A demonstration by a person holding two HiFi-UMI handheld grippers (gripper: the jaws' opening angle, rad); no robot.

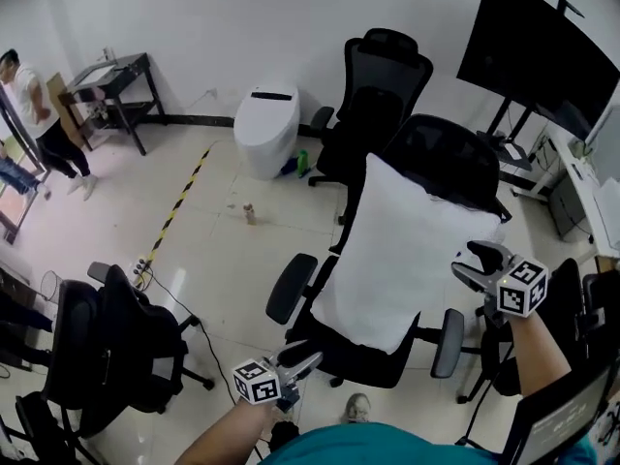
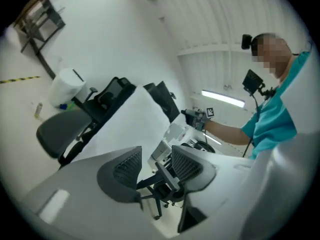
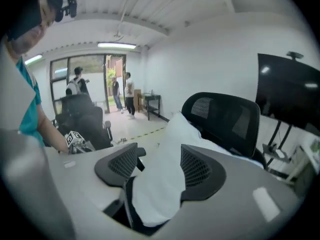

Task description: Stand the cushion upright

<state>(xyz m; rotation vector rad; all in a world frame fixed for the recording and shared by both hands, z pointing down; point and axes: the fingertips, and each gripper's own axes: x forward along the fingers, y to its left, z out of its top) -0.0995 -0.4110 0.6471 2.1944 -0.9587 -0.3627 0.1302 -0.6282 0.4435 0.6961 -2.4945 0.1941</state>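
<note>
A large white cushion (image 1: 397,250) stands upright on the seat of a black office chair (image 1: 455,158), leaning against its backrest. My right gripper (image 1: 477,260) is beside the cushion's right edge, at mid height. In the right gripper view its jaws (image 3: 160,166) are open, and the cushion (image 3: 165,184) shows in the gap, with neither pad pressing on it. My left gripper (image 1: 295,364) is low by the seat's front edge, under the cushion's lower left corner. Its jaws (image 2: 157,166) are open and empty, with the cushion (image 2: 130,124) farther off.
A second black chair (image 1: 383,76) and a white toilet (image 1: 266,124) stand behind. Another black chair (image 1: 107,347) is at the lower left. A dark screen (image 1: 542,46) is at the upper right. A person (image 1: 39,114) stands far left by a black table (image 1: 116,80).
</note>
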